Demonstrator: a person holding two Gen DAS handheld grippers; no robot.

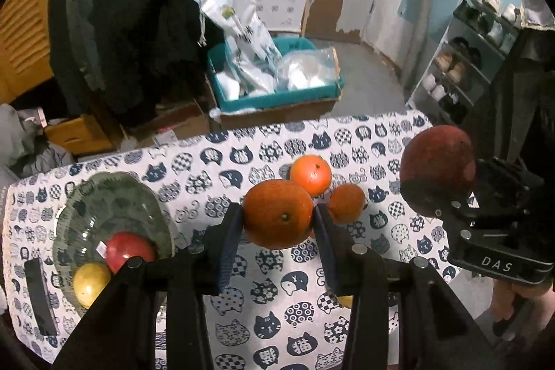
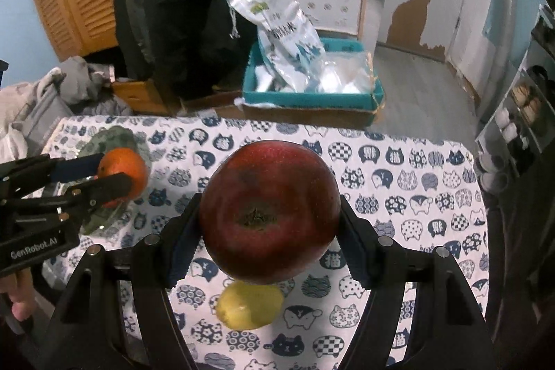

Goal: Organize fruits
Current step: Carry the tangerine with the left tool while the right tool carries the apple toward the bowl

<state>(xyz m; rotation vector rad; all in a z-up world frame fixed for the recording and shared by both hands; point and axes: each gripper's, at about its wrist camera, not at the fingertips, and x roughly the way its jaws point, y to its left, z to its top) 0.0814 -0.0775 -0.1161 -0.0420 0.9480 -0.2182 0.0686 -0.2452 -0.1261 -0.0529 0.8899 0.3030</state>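
The left tool point(image 1: 279, 219) clamps an orange point(image 1: 277, 214), stem-end toward the camera; the right tool point(image 2: 269, 214) grips a red apple point(image 2: 269, 210), calyx facing the camera, above the bench point(image 2: 399, 162).

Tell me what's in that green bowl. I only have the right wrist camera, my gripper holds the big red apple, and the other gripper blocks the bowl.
Observer: The left wrist view shows a small red apple and a yellow fruit lying in the green bowl.
Operator: Any loose fruit I can't see?
Observer: Yes, two loose oranges, one larger and one smaller, sit on the cat-print cloth beyond the left gripper.
Operator: Is its orange gripped squarely?
Observer: Both pads press opposite sides of the held orange, which hangs clear of the cloth.
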